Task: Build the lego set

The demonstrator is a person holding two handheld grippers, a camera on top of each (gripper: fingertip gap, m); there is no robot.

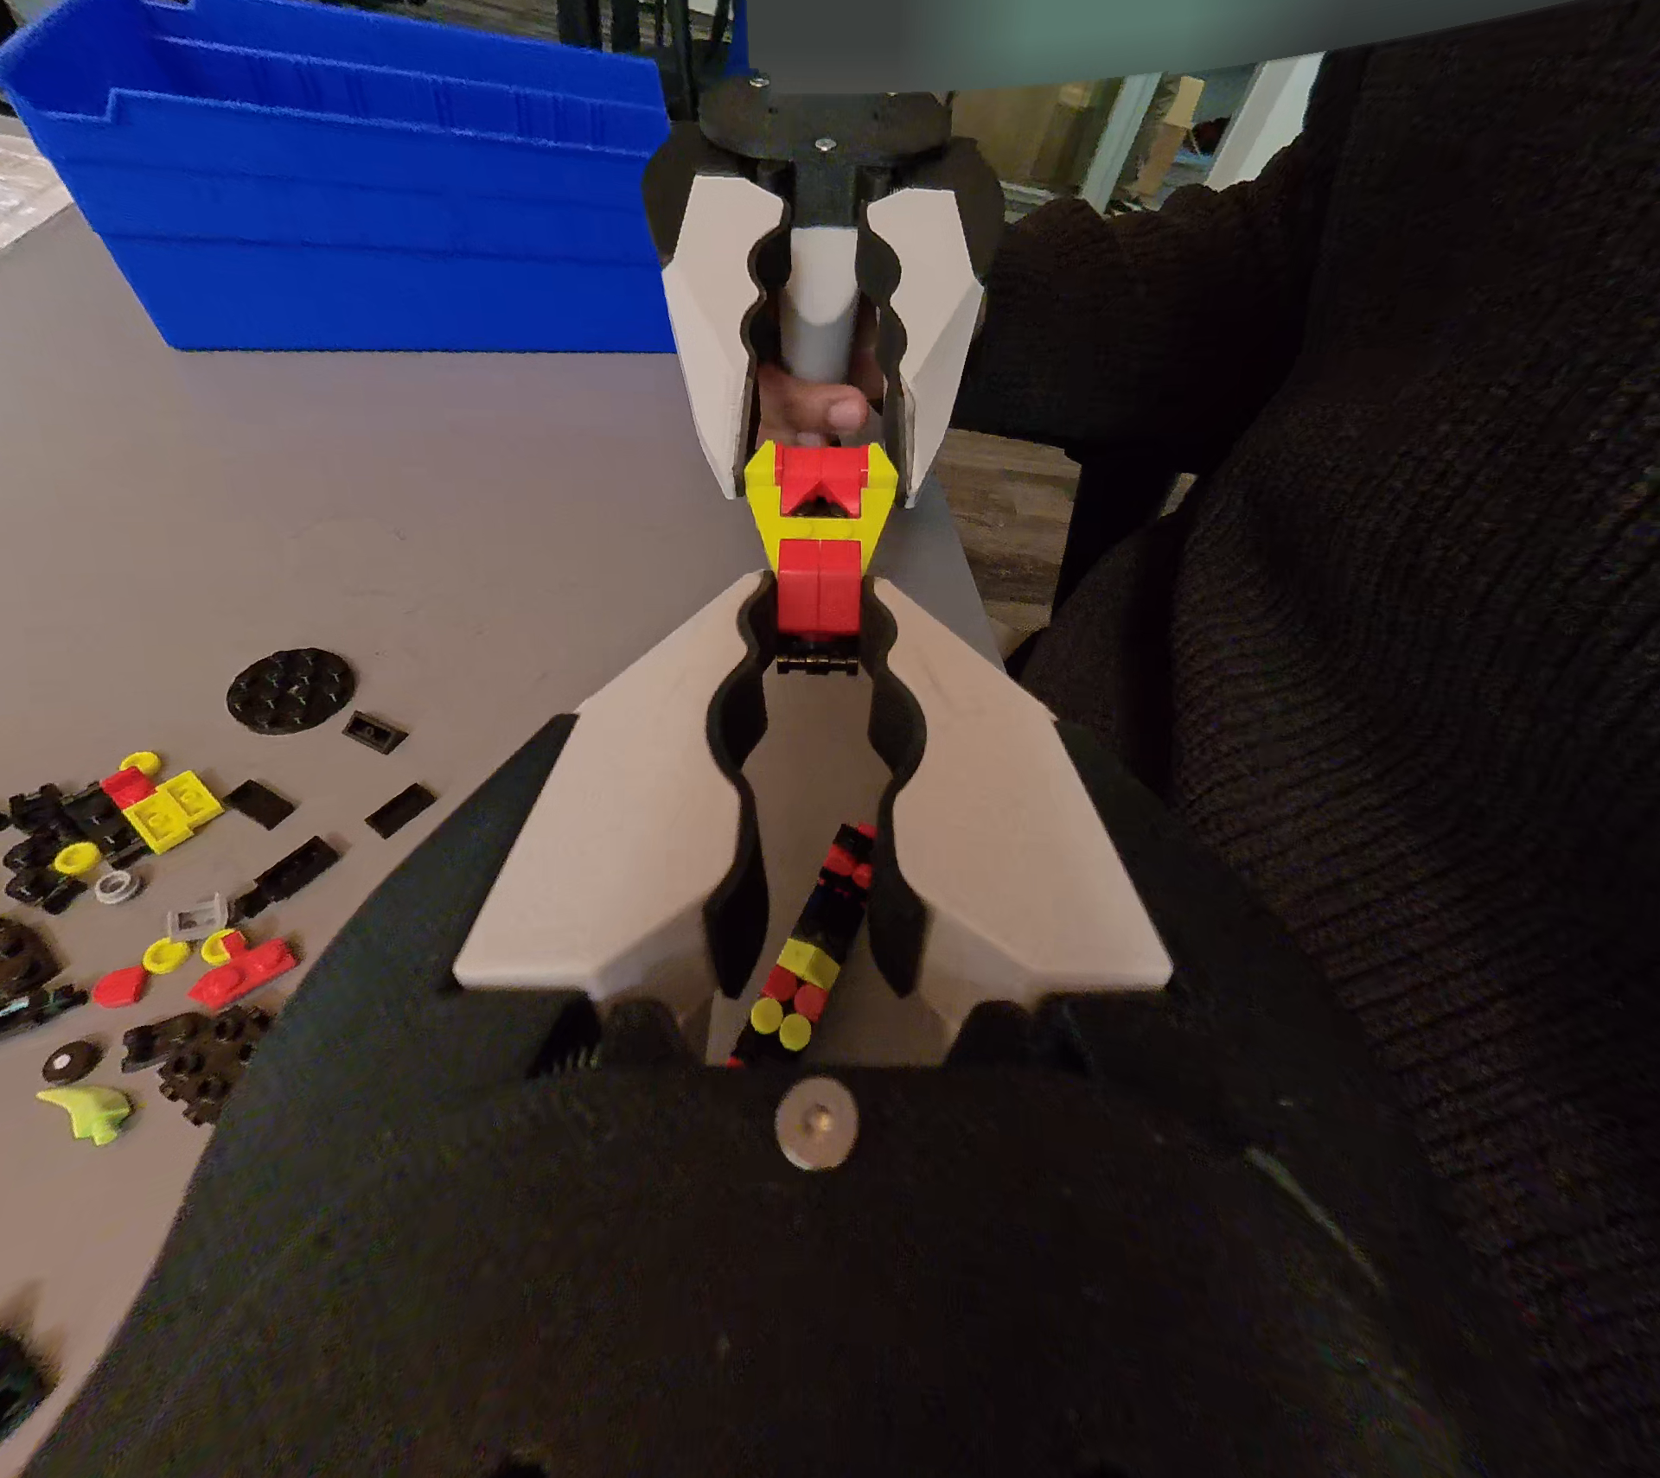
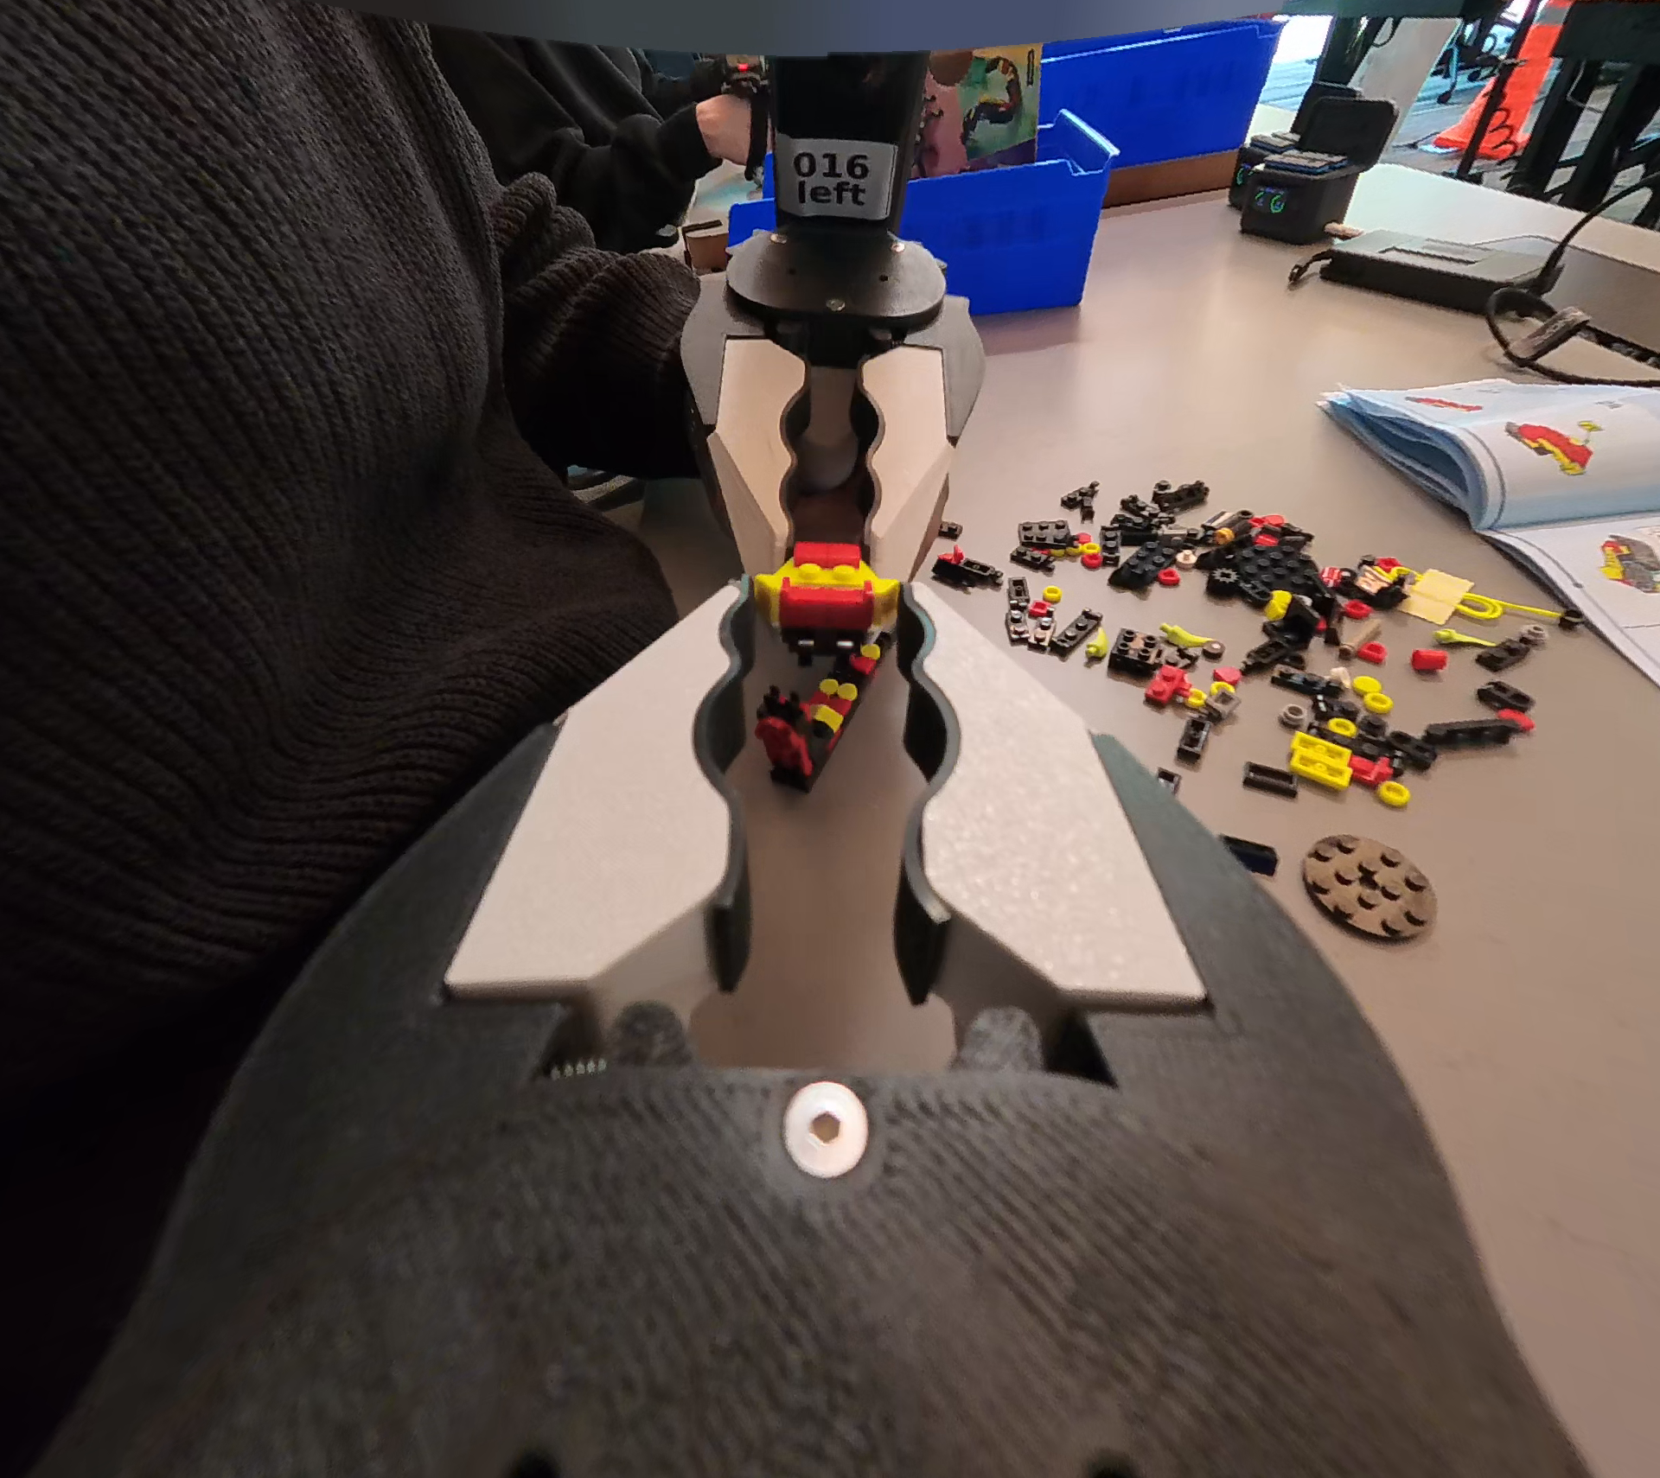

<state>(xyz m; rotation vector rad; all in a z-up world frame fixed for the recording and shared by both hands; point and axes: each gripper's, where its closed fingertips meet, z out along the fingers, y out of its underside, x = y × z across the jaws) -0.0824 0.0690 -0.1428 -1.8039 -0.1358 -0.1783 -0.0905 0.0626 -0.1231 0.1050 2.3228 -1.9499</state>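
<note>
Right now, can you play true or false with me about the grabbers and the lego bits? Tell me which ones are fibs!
1. Both grabbers pinch the same red and yellow lego piece. True: the left gripper and right gripper each grip one end.
2. The loose bricks are inside the blue bin. False: they lie spread on the grey table.
3. A round black plate lies flat on the table. True.
4. The instruction booklet is shut. False: it lies open.
5. A long black, red and yellow build lies on the table under the grabbers. True.
</note>
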